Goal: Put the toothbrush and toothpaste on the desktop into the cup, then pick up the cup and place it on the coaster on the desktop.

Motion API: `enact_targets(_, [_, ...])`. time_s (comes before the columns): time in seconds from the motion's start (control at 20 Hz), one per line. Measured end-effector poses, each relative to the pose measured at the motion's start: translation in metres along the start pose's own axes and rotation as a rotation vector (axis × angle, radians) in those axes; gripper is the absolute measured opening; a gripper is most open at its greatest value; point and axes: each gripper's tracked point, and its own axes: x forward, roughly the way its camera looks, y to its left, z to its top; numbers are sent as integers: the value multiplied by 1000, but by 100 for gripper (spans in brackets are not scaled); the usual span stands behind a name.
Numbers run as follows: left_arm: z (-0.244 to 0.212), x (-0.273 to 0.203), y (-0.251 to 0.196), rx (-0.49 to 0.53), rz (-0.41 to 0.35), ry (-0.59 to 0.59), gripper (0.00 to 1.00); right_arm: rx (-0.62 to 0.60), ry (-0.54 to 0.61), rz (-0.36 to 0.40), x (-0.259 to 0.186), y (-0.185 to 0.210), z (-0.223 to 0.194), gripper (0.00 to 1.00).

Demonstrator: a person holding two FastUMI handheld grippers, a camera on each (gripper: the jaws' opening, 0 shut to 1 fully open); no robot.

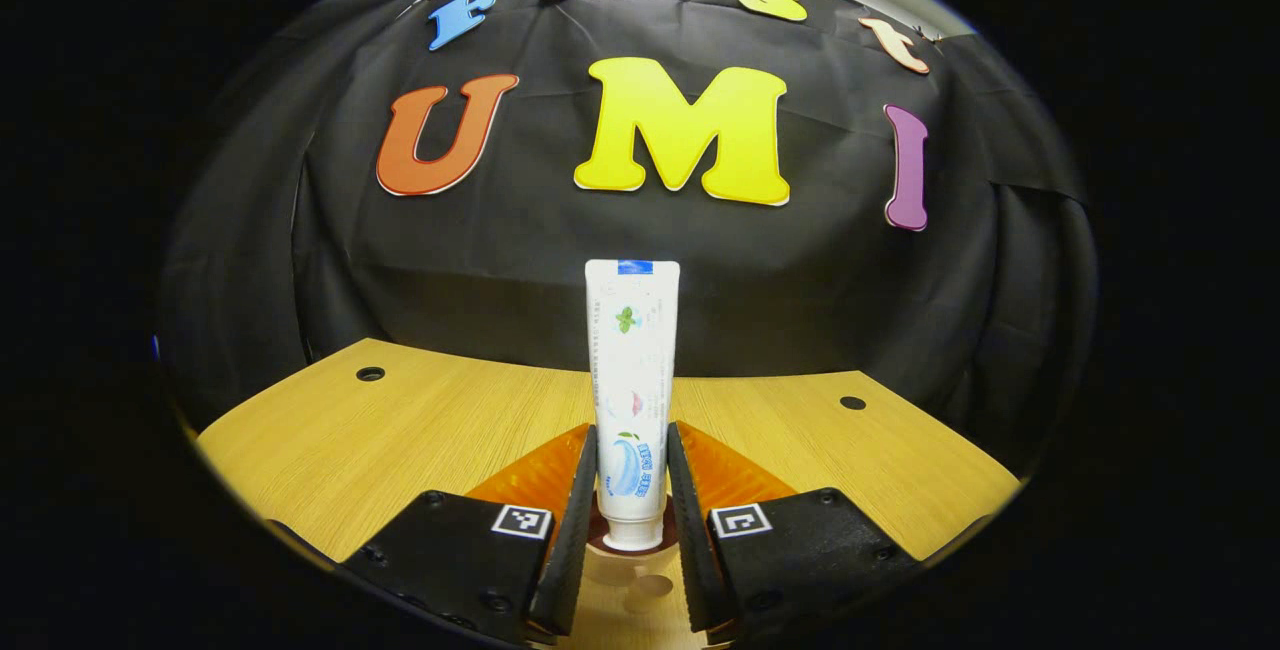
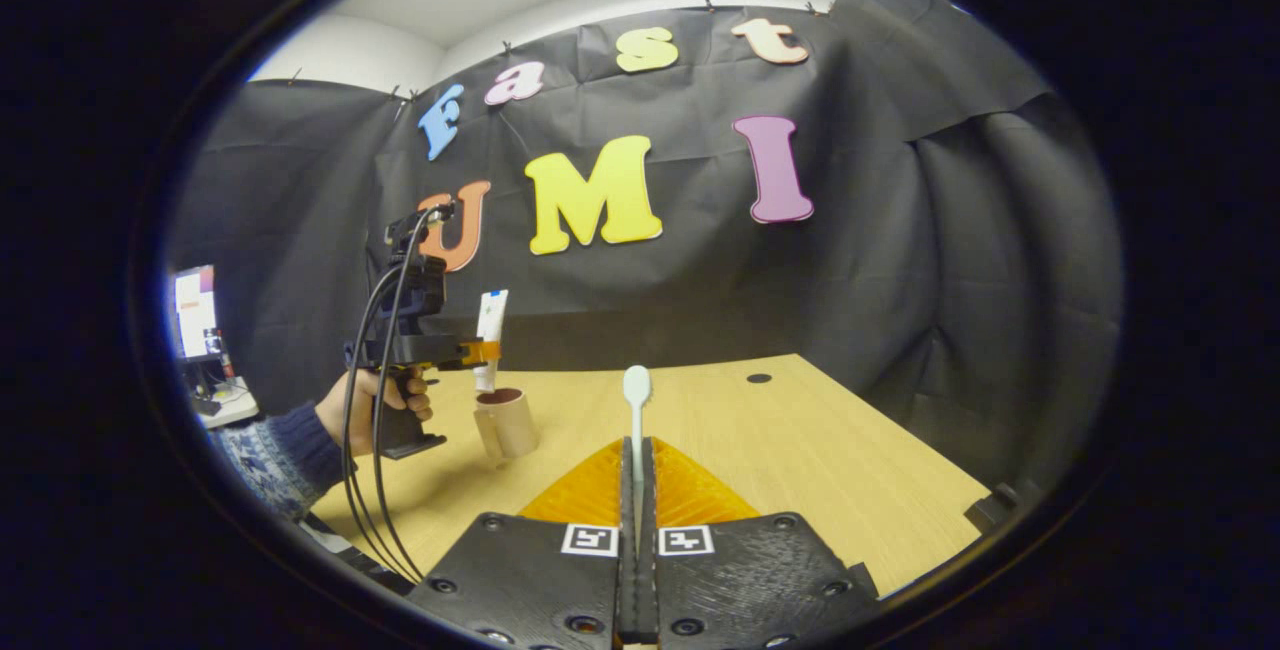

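Toothpaste tube (image 1: 631, 380), upright between the fingers of the left hand-held gripper (image 1: 632, 520): printed pictures and lettering, too small to read. Square black-and-white coded markers (image 1: 523, 520) on each finger base of both hand-held grippers; no legible text or numbers.

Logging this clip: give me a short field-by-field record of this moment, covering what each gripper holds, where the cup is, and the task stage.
left gripper: shut on the toothpaste, tube upright, cap end down
toothpaste position: directly above the cup, cap near the opening, not yet released
right gripper: shut on the toothbrush, head pointing away from the camera
cup: upright on the desktop, beside the person's hand
coaster: cannot tell
task stage: both items lifted, neither in the cup yet
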Motion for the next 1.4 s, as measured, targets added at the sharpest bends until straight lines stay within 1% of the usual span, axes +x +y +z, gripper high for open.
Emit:
enact_targets(0.25, [-4,2,-3,7,2,18,45,-6,15,-4,1,-2,-5,0])
enact_targets(0.4, [10,3,0,35,17,-22,44,-11,14,-6,1,-2,-6,0])
enact_targets(0.5, [7,2,-3,53,7,-15,43,-9,20,-2,1,0,-8,0])
enact_targets(0.65, [11,-4,1,70,28,-24,46,-14,26,-3,2,1,-11,0])
enact_targets(0.7, [10,-6,1,66,21,-26,54,-16,28,-3,4,1,-11,0])
enact_targets(0.75, [11,-9,-1,53,17,-29,70,-18,30,-4,4,1,-12,0])
enact_targets(0.8, [11,-13,1,42,18,-32,75,-22,30,-5,5,2,-11,0])
enact_targets(1.0, [12,-32,7,36,22,-49,88,-42,22,-7,17,8,-1,0])
enact_targets(1.05, [11,-38,7,56,23,-56,89,-46,18,-2,19,13,3,0])
enact_targets(1.1, [13,-45,8,80,19,-79,92,-55,13,-2,23,17,7,0])
enact_targets(1.2, [9,-58,17,123,38,-106,97,-75,-5,-3,32,26,20,0])
enact_targets(1.25, [5,-64,20,132,43,-107,97,-82,-11,2,37,33,25,0])
enact_targets(1.4, [-8,-86,25,126,26,-94,97,-82,-12,23,56,54,41,0])
